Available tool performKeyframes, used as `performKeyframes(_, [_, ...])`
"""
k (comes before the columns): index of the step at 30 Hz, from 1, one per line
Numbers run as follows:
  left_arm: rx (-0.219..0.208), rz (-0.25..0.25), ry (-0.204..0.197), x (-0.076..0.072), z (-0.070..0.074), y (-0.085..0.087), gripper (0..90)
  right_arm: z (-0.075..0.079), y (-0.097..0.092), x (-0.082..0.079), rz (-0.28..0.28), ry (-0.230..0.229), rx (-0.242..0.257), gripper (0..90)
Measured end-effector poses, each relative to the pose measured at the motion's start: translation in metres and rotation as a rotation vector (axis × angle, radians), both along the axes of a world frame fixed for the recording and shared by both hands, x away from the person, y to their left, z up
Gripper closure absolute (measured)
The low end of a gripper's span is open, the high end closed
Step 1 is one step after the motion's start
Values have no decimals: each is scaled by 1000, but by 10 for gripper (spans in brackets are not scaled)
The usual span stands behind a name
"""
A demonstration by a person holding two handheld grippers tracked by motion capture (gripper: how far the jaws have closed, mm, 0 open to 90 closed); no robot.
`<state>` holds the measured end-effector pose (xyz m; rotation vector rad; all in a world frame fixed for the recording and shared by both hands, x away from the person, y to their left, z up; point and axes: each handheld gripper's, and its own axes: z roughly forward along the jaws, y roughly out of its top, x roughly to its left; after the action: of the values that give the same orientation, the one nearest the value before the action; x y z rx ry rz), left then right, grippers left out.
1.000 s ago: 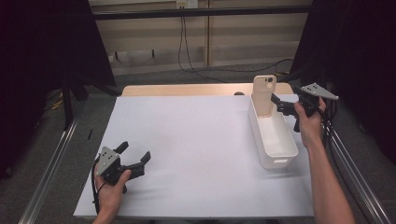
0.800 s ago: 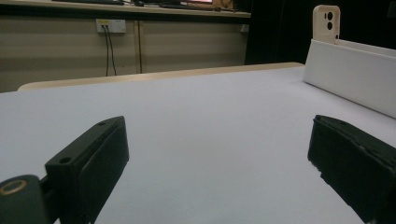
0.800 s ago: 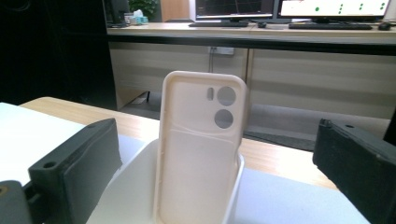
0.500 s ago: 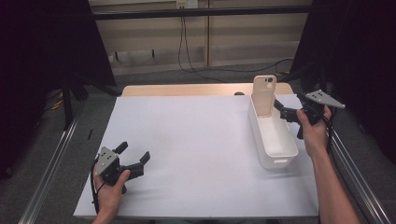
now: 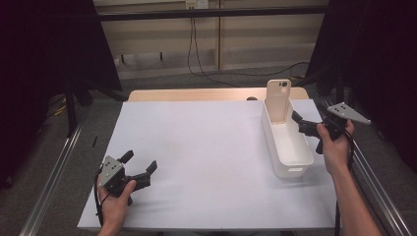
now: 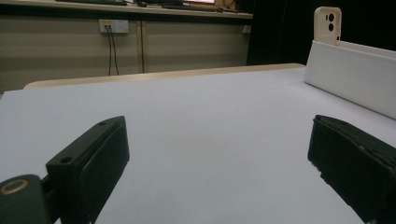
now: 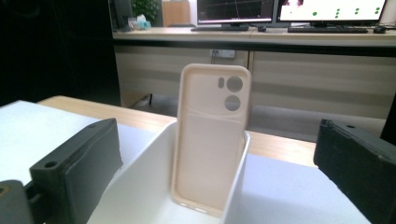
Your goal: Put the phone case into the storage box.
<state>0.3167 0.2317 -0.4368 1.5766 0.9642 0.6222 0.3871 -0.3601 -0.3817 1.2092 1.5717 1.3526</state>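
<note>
Overhead, white table sheet (image 5: 206, 147) under dim, dark-curtained room with cabled wall.

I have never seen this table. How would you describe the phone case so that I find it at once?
Look at the white sheet covering the table, then at the long white bin near its right edge. The phone case stands upright at the far end of that bin, leaning on its end wall. It is the one beige thing there, with round camera holes near its top.
</note>
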Motion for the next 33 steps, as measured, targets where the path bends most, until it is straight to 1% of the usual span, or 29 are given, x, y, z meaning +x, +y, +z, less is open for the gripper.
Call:
performKeyframes(3, [3,-8,-7,-2,1,-1,54,2,2,-6,6,-2,-3,4])
performKeyframes(4, [3,-9,-7,-2,2,-2,54,2,3,-8,7,-3,5,4])
performKeyframes(8, [5,-11,-7,-3,1,-2,54,4,3,-16,9,-6,-2,4])
performKeyframes(12, [2,-8,-7,-3,2,-1,54,2,0,-23,1,-1,8,5])
performKeyframes(14, [1,-7,-12,-4,3,0,54,1,-1,-25,-6,5,3,6])
performKeyframes(17, [5,-4,-10,-4,2,0,54,0,-2,-30,3,5,13,6])
performKeyframes(24, [6,-7,-11,-5,2,0,53,-1,3,-41,17,6,1,6])
performKeyframes(30, [0,-1,-9,-5,2,1,53,-2,5,-52,17,-1,9,6])
performKeyframes(33, [3,-6,-10,-5,2,1,53,-2,6,-59,20,-3,9,5])
